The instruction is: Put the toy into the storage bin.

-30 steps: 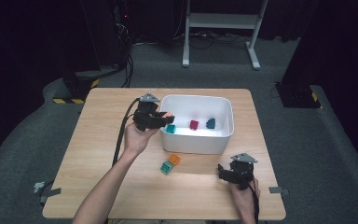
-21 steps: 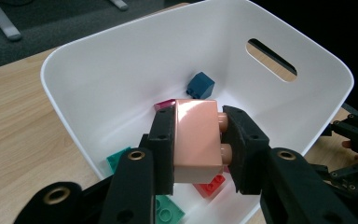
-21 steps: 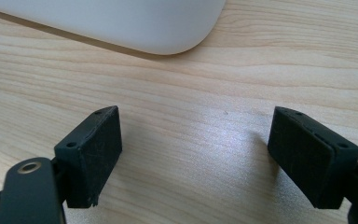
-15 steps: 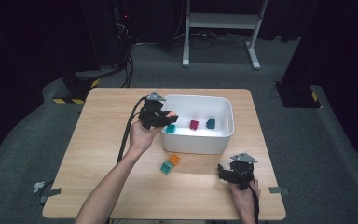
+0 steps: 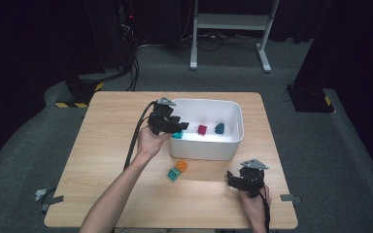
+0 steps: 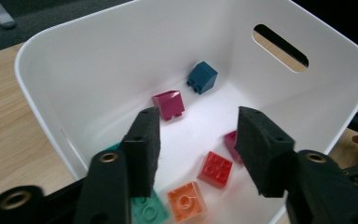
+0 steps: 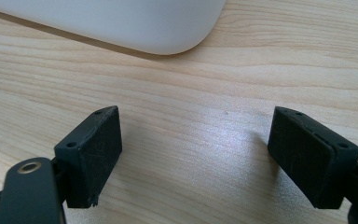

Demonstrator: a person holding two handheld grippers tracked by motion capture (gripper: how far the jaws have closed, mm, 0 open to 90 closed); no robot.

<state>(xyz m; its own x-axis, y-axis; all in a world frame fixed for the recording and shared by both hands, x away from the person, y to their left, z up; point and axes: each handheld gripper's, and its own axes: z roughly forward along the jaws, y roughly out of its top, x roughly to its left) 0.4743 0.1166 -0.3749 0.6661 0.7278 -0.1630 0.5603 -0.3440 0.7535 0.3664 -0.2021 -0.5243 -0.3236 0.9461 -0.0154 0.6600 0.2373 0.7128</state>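
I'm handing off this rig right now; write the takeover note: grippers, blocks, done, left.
Left gripper: over the white plastic bin, jaws just opened, nothing between them.
Right gripper: open, empty, low over the wooden table.
In the bin: dark blue block, magenta block, red block, orange block, teal block.
Left: teal block on table and orange block beside it.

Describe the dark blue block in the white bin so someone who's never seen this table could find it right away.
Start at the white bin on the wooden table. Inside, toward the end with the handle slot, lies the dark blue block, just beyond a magenta block. It is the one blue piece and the farthest from the left gripper.
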